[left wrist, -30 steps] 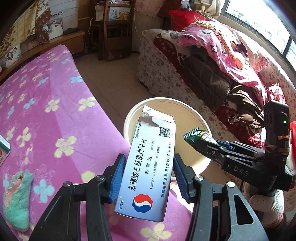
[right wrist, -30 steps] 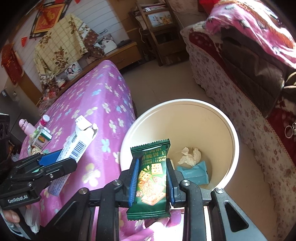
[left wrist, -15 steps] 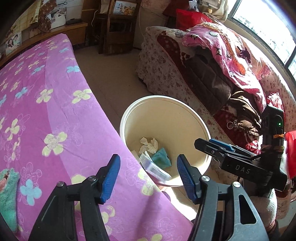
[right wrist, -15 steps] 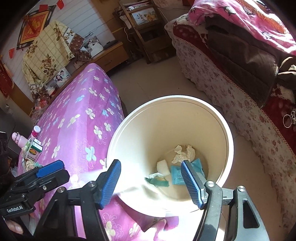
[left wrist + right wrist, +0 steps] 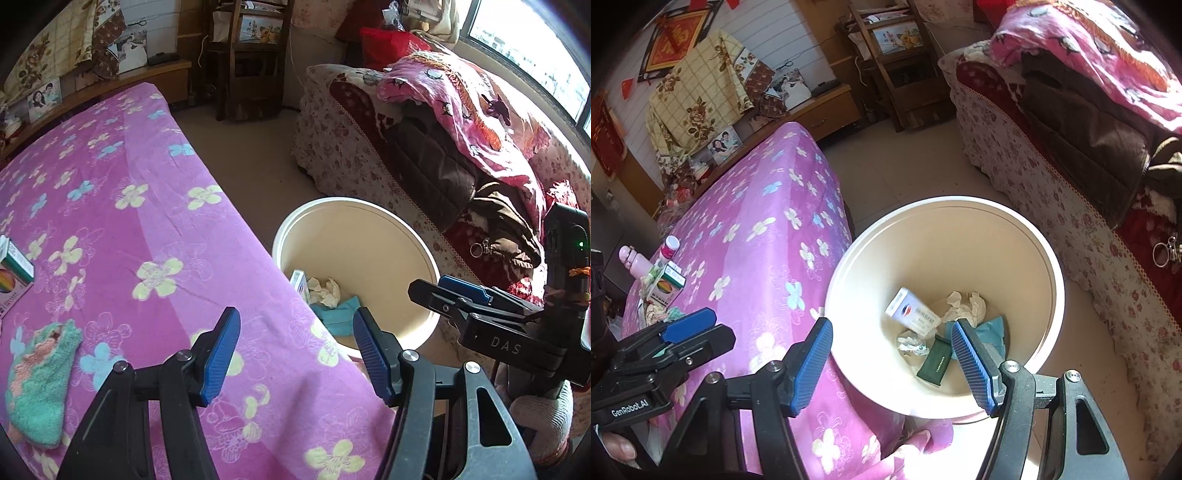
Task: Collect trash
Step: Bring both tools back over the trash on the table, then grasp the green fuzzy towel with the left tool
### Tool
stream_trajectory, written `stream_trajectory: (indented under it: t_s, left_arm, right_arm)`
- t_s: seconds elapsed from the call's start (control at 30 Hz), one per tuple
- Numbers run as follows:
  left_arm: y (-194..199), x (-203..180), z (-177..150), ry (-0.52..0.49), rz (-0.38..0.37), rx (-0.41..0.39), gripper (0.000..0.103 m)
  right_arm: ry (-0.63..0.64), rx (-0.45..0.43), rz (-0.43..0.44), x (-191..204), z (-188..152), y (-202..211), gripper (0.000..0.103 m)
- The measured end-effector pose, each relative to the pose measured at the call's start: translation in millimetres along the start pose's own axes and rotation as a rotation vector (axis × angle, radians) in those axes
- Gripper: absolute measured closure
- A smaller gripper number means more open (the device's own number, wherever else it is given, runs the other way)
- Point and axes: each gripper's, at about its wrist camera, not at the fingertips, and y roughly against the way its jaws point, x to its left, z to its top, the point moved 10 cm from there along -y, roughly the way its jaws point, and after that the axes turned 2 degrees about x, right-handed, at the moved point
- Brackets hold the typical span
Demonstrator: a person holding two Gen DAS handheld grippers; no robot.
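A cream round trash bin (image 5: 1015, 229) (image 5: 388, 218) stands on the floor beside the pink flowered bed. Inside lie a white medicine box (image 5: 912, 312), a green snack packet (image 5: 934, 363), crumpled tissue (image 5: 966, 306) and a teal wrapper (image 5: 995, 328). My right gripper (image 5: 892, 363) is open and empty above the bin's near rim. My left gripper (image 5: 295, 354) is open and empty over the bed's edge, left of the bin. The right gripper also shows in the left wrist view (image 5: 454, 295), and the left gripper shows in the right wrist view (image 5: 690, 332).
The pink flowered bedspread (image 5: 110, 206) holds a green fuzzy sock (image 5: 37, 380) and a small box (image 5: 13, 266). A pink bottle (image 5: 635, 262), a pill bottle (image 5: 670, 245) and a box (image 5: 666, 286) sit at its far end. A sofa with blankets (image 5: 443, 122) lies right of the bin.
Both grippers opened and let go: the medicine box from the left and the green snack packet from the right fell into the bin. The left gripper has since shifted left over the bed.
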Motion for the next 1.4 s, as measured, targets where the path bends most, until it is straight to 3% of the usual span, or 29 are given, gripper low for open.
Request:
stream_trajectory:
  t_s: [0.57,0.93,1.07,1.4]
  left_arm:
    - [61,67,-21,0.034,0.126,-0.094,0.039]
    - [98,138,-48,0.106,0.141,-0.101,0.038]
    - [109,155,-55,0.076,0.119,-0.098,0.028]
    - [78,178,-59,0.046,0.134,-0.018,0.027]
  right_arm:
    - [0.112,-0.019,0.057,89,-10,11,0.032]
    - [0.183,0.017,0.121,158,-24,-2,0.032]
    - [0.213,0.034,0.135,178,-29,-7,0.032]
    - [0.255,0.063,0.159,210,-36,-21,0.032]
